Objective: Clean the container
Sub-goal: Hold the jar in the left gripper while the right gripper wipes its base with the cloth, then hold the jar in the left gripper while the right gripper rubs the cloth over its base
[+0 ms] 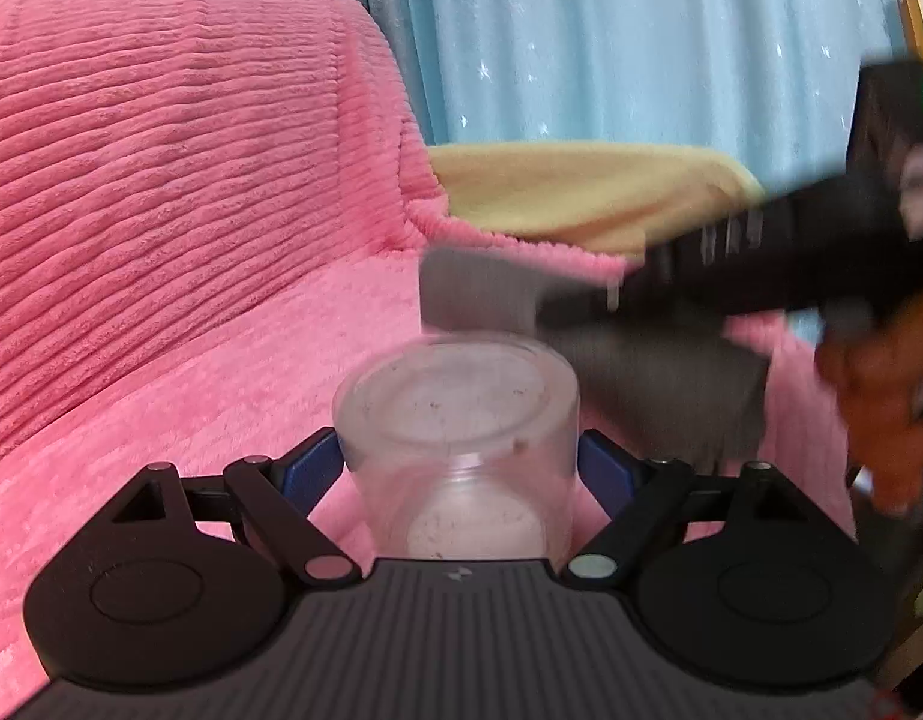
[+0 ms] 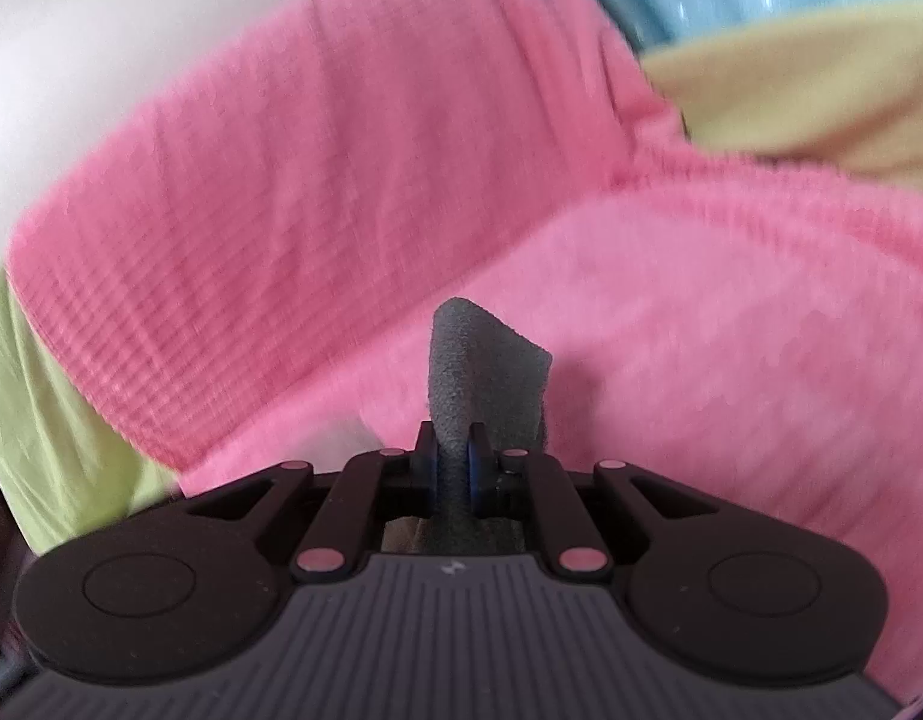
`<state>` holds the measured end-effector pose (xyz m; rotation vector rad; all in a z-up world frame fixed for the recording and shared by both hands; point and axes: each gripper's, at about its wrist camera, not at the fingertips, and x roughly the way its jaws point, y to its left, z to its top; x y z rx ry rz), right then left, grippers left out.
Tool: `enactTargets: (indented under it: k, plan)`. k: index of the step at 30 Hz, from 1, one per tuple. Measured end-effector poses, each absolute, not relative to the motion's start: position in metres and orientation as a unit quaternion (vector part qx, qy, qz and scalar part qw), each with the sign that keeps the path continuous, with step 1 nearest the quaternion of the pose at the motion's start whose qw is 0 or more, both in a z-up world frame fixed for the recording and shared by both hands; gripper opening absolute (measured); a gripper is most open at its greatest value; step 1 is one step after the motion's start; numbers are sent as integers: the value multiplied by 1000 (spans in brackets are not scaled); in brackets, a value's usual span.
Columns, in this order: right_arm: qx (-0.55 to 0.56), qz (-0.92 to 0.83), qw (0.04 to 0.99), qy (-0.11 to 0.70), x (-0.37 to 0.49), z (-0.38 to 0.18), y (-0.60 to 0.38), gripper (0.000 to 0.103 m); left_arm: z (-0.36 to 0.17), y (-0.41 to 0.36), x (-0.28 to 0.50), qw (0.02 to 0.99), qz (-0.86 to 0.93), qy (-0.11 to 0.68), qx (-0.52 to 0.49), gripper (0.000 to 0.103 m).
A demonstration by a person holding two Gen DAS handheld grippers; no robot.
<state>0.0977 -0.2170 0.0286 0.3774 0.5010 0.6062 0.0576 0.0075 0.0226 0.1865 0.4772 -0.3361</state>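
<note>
My left gripper (image 1: 458, 468) is shut on a clear plastic container (image 1: 455, 414), held bottom end forward, with brown specks on it. My right gripper (image 2: 452, 450) is shut on a grey sponge (image 2: 479, 366) that sticks up from the jaws. In the left wrist view the right gripper's body comes in blurred from the right, with the grey sponge (image 1: 641, 360) just beyond and right of the container's far end. I cannot tell whether sponge and container touch.
A pink ribbed blanket (image 1: 161, 210) covers the sofa seat and back behind both grippers. A pale yellow cloth (image 1: 581, 192) lies behind it, before a light blue curtain (image 1: 611, 30). A green cloth (image 2: 35, 420) lies at the left of the right wrist view.
</note>
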Motion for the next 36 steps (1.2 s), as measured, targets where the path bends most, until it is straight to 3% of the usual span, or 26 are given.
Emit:
enactTargets:
  k: [5, 11, 25, 36]
  plan:
    - [168, 358, 896, 202, 89, 45, -212, 8, 18, 0, 59, 953, -168, 222, 116, 85]
    - [94, 396, 879, 248, 96, 41, -185, 7, 15, -1, 54, 953, -173, 216, 124, 85]
    - [139, 455, 826, 302, 101, 35, -168, 7, 16, 1, 53, 951, -175, 222, 123, 85]
    - [81, 375, 890, 248, 107, 38, -165, 6, 16, 2, 55, 952, -180, 218, 118, 84]
